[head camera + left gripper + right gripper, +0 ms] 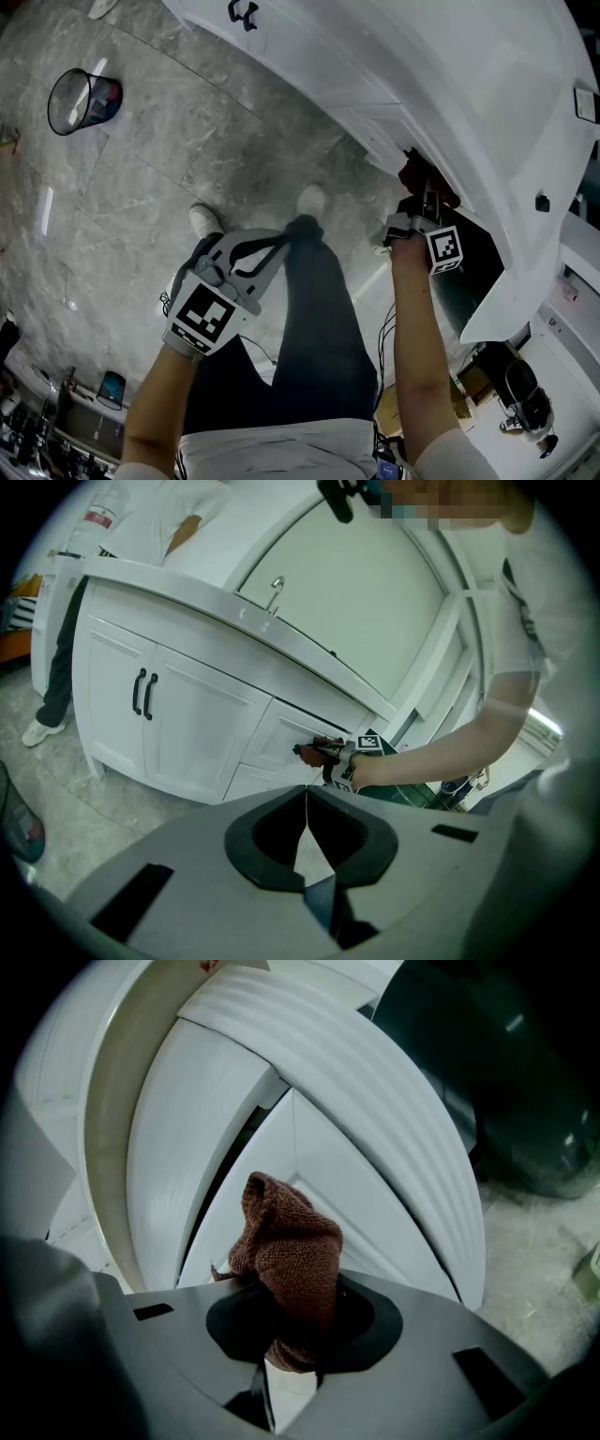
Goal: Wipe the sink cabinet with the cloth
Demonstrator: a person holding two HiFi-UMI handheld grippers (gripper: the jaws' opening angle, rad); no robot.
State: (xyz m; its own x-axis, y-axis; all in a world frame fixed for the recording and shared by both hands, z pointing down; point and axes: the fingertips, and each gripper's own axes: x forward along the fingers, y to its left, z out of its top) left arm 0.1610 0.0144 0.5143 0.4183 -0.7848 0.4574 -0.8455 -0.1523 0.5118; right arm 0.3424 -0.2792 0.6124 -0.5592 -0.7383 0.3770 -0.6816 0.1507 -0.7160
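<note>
Grey stone floor [187, 141] fills the left of the head view, with a bin [82, 98] in the upper left. White cabinet [450, 84] runs across the top and right.

The right tool [422, 214] is squeezed shut on a brown cloth [289, 1251], which sticks up out of it. The top of the cloth looks to touch a white panel at the right end of the cabinet, under the rim. So I think the wiping is going on at that end. I see no wet marks, so I cannot tell how much is done. The two doors with black handles [143, 694], at the left of the left gripper view, may need wiping too.

The right arm reaches straight out to the cabinet. The left arm is bent and held back above the legs. The left tool [306, 813] is closed tight with nothing in it.
</note>
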